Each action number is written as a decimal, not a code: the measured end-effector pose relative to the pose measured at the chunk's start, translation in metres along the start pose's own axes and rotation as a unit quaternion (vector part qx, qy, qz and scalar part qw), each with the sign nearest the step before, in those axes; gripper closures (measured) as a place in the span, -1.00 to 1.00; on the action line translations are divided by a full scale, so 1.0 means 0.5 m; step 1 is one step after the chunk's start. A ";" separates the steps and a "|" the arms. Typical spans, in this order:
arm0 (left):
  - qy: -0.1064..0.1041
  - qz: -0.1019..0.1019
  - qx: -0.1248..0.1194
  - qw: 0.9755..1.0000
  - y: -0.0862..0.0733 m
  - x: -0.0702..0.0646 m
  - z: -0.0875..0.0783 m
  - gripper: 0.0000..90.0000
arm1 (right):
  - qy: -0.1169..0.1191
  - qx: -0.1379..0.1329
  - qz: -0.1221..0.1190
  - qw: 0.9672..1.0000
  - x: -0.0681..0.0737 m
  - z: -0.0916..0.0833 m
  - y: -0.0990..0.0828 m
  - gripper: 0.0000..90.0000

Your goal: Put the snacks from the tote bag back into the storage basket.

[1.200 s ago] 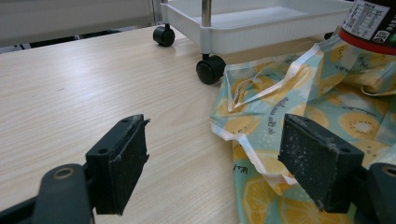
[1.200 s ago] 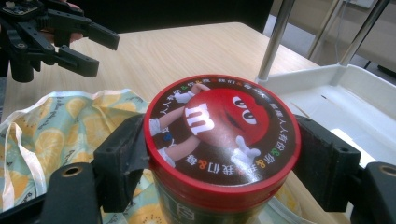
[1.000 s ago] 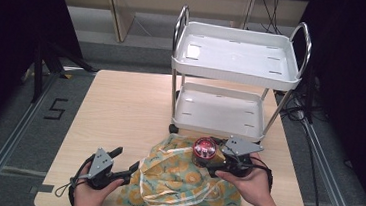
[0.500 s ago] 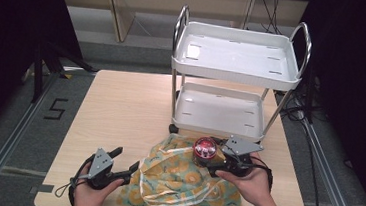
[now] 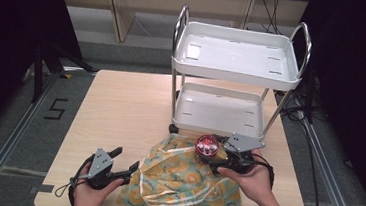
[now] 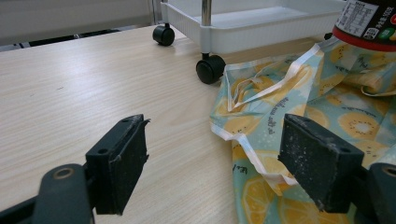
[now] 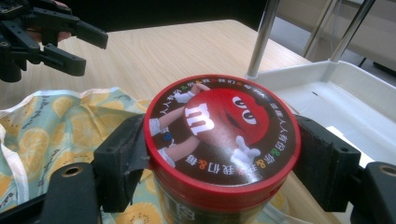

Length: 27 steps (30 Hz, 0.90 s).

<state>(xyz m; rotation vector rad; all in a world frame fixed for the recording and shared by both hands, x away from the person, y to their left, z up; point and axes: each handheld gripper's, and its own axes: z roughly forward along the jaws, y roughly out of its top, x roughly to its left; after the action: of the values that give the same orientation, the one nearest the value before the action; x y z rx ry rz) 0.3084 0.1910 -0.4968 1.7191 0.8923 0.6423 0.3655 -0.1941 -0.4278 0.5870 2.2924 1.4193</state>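
Cart behind, bag in front.
The cart (image 5: pixel 234 72) stands at the table's (image 5: pixel 120 107) far side; the bag (image 5: pixel 184 183) lies before it, the jar (image 5: pixel 207 146) above the bag.

Left claw (image 5: pixel 126 162): jaws spread wide, nothing between them, held low in the left hand (image 5: pixel 90 195).
Right claw (image 5: pixel 212 162): jaws closed around something, held in the right hand (image 5: pixel 252 182).
Forearms: enter from the near edge.

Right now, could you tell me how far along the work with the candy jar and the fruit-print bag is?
Done: the right gripper is clamped on the red-lidded jar above the bag. In hand: the left gripper waits open at the bag's edge. Left, probably: setting the jar on the white cart.
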 end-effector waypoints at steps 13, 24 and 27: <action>0.008 -0.001 0.009 1.000 0.000 -0.001 -0.002 -0.50 | 0.000 -0.001 -0.003 1.000 -0.015 0.002 0.012 -0.42; 0.008 -0.004 0.008 1.000 0.000 -0.001 -0.002 -0.50 | -0.004 -0.006 -0.019 1.000 -0.026 0.007 0.025 -0.42; 0.002 -0.006 -0.001 1.000 -0.001 0.000 0.001 -0.50 | -0.005 -0.004 -0.010 1.000 -0.026 0.009 0.026 -0.42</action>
<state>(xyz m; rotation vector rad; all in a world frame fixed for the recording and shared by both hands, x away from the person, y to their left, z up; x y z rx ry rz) 0.3085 0.1907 -0.4974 1.7102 0.9041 0.6385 0.3807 -0.1924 -0.4165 0.5671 2.2761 1.4135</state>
